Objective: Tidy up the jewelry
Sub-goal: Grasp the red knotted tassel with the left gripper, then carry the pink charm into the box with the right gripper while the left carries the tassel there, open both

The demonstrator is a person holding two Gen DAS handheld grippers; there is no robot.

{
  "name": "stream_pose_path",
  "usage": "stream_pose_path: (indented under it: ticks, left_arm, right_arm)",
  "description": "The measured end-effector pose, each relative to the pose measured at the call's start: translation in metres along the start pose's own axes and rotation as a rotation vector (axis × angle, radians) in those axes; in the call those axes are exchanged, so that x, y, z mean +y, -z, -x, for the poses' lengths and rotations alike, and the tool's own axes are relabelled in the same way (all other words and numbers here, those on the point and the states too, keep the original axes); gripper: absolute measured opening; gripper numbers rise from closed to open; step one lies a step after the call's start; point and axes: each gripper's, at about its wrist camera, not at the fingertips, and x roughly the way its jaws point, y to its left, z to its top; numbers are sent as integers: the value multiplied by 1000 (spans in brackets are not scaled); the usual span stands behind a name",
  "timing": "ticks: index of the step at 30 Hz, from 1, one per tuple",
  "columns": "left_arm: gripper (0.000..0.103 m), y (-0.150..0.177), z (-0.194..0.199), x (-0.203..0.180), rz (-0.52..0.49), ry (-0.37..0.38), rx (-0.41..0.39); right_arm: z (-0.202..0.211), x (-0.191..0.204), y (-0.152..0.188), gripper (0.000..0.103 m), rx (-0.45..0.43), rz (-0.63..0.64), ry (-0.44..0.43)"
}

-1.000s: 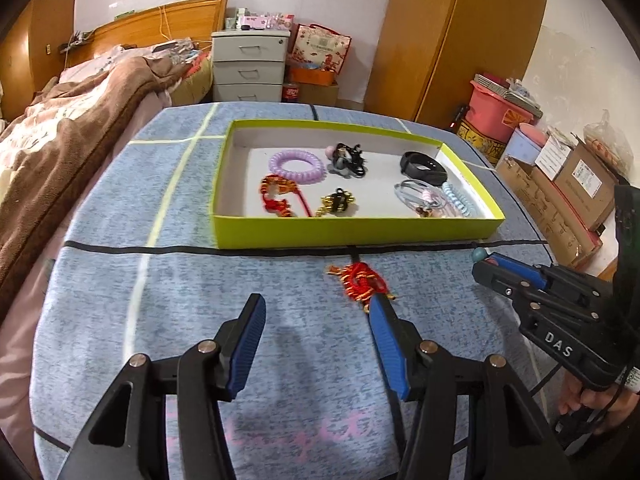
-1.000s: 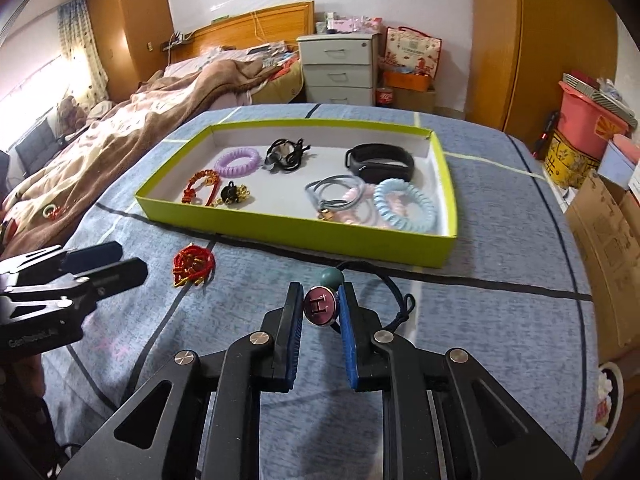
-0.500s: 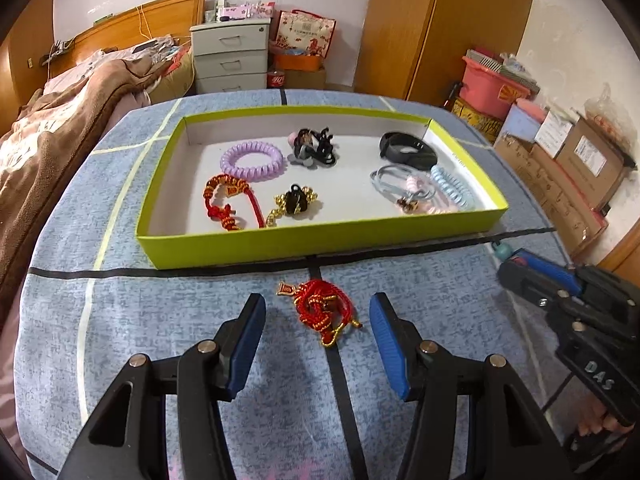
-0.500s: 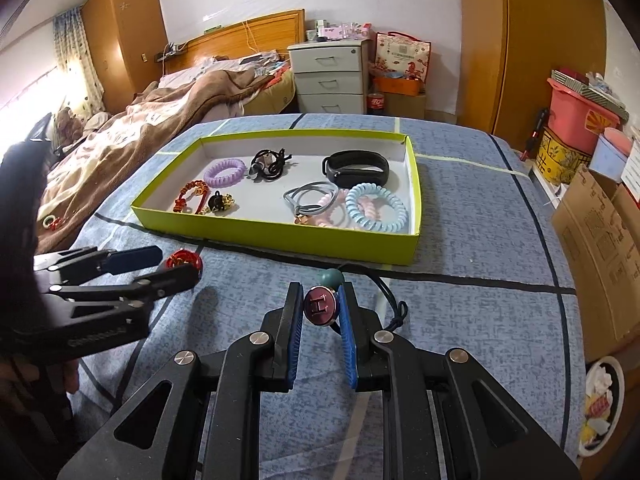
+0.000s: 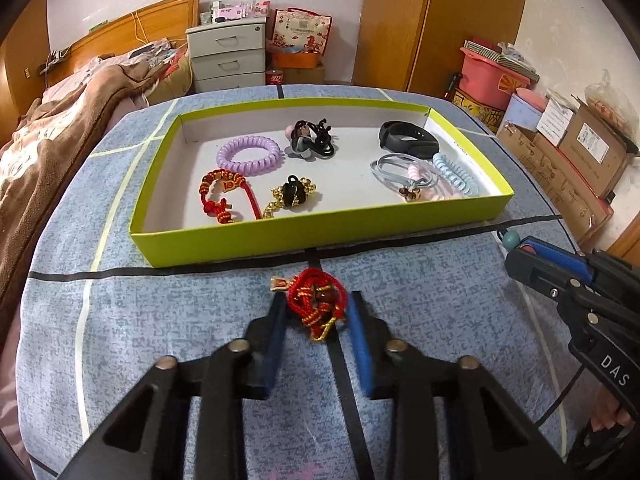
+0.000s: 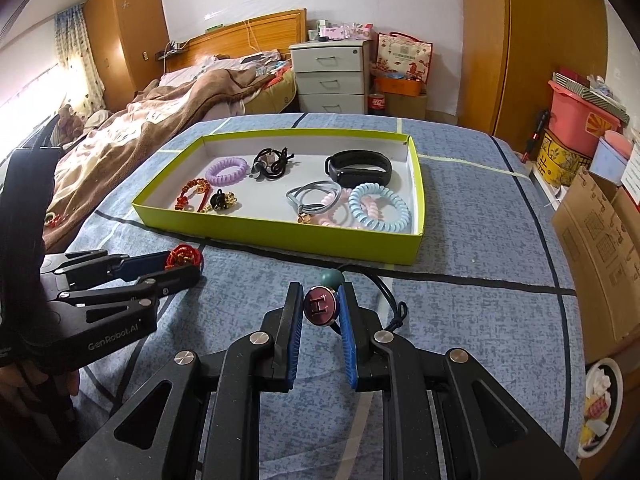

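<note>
My left gripper (image 5: pixel 316 306) is shut on a red knotted cord bracelet (image 5: pixel 318 298) with gold beads, just in front of the green tray (image 5: pixel 320 232). It also shows in the right wrist view (image 6: pixel 182 262), the bracelet (image 6: pixel 184 254) between its fingers. My right gripper (image 6: pixel 320 304) is shut on a dark cord necklace with a round pink H pendant (image 6: pixel 319 305) and a teal bead (image 6: pixel 332 277). The tray (image 6: pixel 280 236) holds several hair ties, bracelets and a black band (image 6: pixel 358 166).
The tray lies on a blue cloth-covered table with black and pale tape lines. A bed (image 6: pixel 152 128) stands to the left, drawers (image 6: pixel 330 76) behind, cardboard boxes (image 6: pixel 600 248) and a red bin (image 6: pixel 576 120) to the right.
My left gripper moved forward over the red bracelet and closed on it. My right gripper stayed shut on the pendant necklace and hardly moved.
</note>
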Motion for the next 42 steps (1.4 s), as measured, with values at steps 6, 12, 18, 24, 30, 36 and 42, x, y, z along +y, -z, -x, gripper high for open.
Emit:
stream_pose_path:
  ticks: [6, 12, 18, 24, 30, 36, 42]
  left_arm:
    - [20, 1, 2, 6, 17, 17, -4]
    - [20, 3, 8, 8, 19, 31, -10]
    - [20, 1, 18, 10, 20, 35, -42]
    - [20, -4, 32, 8, 8, 40, -77]
    - [20, -14, 45, 10, 0, 47, -116]
    - [20, -34, 49, 15, -4, 48, -147]
    - [20, -54, 43, 24, 0, 41, -159]
  right_arm:
    - [2, 1, 2, 19, 2, 0, 6]
    - [1, 3, 0, 19, 4, -2, 13]
    - [3, 3, 0, 19, -3, -5, 15]
    - [9, 3, -4, 19, -21, -11, 28]
    - [17, 2, -14, 19, -49, -6, 34]
    - [20, 0, -36, 19, -84, 3, 42]
    - [10, 2, -66, 19, -112, 21, 21]
